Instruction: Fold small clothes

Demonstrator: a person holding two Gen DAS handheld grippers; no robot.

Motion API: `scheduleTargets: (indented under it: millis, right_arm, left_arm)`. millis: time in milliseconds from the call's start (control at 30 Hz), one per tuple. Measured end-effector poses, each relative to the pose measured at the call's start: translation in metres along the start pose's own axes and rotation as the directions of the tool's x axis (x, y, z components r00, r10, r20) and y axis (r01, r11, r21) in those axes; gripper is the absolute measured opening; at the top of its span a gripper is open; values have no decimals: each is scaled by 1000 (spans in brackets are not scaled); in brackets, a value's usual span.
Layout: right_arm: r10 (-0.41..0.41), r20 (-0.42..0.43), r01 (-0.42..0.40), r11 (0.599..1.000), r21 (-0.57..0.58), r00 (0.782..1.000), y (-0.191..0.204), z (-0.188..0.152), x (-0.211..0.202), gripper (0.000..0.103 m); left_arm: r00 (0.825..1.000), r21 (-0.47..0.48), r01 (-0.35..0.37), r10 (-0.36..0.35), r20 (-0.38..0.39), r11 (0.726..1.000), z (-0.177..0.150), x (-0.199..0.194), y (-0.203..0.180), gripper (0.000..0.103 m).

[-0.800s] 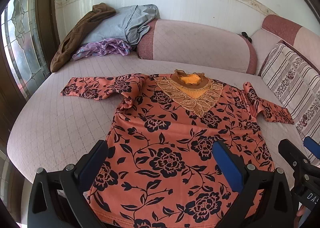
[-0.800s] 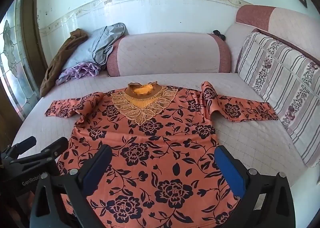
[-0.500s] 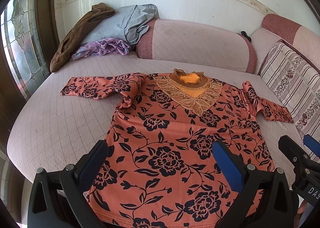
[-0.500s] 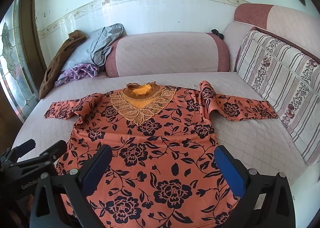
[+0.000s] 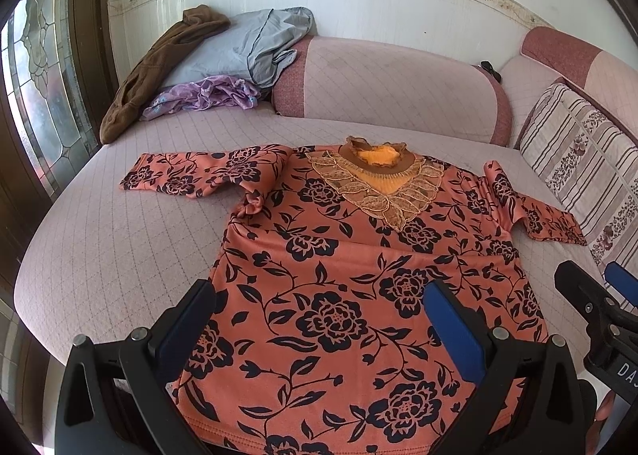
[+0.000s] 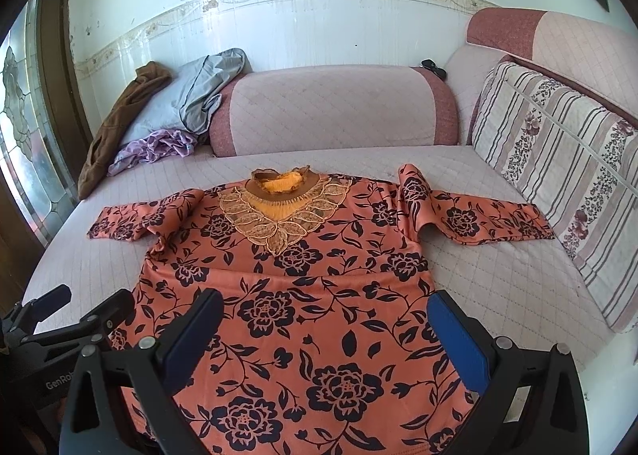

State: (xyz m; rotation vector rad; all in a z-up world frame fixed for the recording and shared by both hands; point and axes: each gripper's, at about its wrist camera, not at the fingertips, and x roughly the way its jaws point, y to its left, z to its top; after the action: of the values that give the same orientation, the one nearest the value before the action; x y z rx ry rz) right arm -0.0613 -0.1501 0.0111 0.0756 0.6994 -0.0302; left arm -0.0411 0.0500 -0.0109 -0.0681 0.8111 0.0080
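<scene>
An orange blouse with black flowers [image 5: 339, 275] [image 6: 303, 295] lies flat on the pink quilted sofa seat [image 5: 111, 255], front up, its gold lace collar [image 5: 375, 184] toward the backrest and both sleeves spread outward. My left gripper [image 5: 319, 319] hovers open above the hem, nothing between its blue pads. My right gripper [image 6: 325, 323] is also open over the lower part of the blouse. Each gripper shows at the edge of the other's view: the right gripper [image 5: 598, 295] at the far right, the left gripper [image 6: 79, 307] at the far left.
A heap of brown, grey and purple clothes [image 5: 215, 68] [image 6: 167, 116] lies at the back left by the window. A round bolster [image 5: 390, 88] lines the back. A striped cushion [image 6: 558, 176] leans along the right side. A small dark object [image 6: 434, 68] sits on the bolster's right end.
Both grippers have drifted slightly back from the blouse and stay open. The blouse has not moved.
</scene>
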Motion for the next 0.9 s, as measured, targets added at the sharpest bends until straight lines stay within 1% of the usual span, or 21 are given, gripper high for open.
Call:
scheduleTargets:
  millis: [200, 367, 500, 600, 700, 767, 833, 867, 900]
  right_arm:
    - [-1, -5, 1, 1000, -5, 1000, 0, -1, 3, 103]
    - [14, -7, -14, 1000, 4, 1000, -2, 0, 6, 103]
    - [7, -3, -7, 1000, -12, 1000, 0, 0, 11, 103]
    - [4, -23, -4, 1000, -20, 1000, 0, 0, 18, 103]
    - [16, -36, -17, 1000, -5, 999, -7, 0, 26, 103]
    - [52, -55, -50, 998, 34, 997, -21, -1, 35, 103]
    - [113, -85, -103, 988, 119, 990, -50, -1, 50, 103]
    - [148, -106, -127, 975, 184, 983, -68, -3, 60, 103]
    - [191, -116, -153, 948, 279, 975, -97, -6, 73, 103]
  left_arm:
    - [1000, 2, -3, 3, -2, 1000, 1, 0, 0, 103]
    - [1000, 7, -7, 7, -3, 1000, 1, 2, 0, 103]
    - [1000, 13, -14, 14, -10, 1000, 6, 9, -4, 103]
    - [1000, 16, -15, 15, -15, 1000, 7, 15, -6, 103]
    - [999, 8, -4, 4, -36, 1000, 5, 28, -4, 103]
    - [997, -1, -2, 2, -79, 1000, -1, 45, 1, 103]
    - [989, 10, -35, 37, -144, 999, -9, 69, 8, 103]
    - [982, 5, -57, 57, -178, 998, -15, 82, 14, 103]
    - [978, -2, -65, 63, -199, 998, -18, 90, 18, 103]
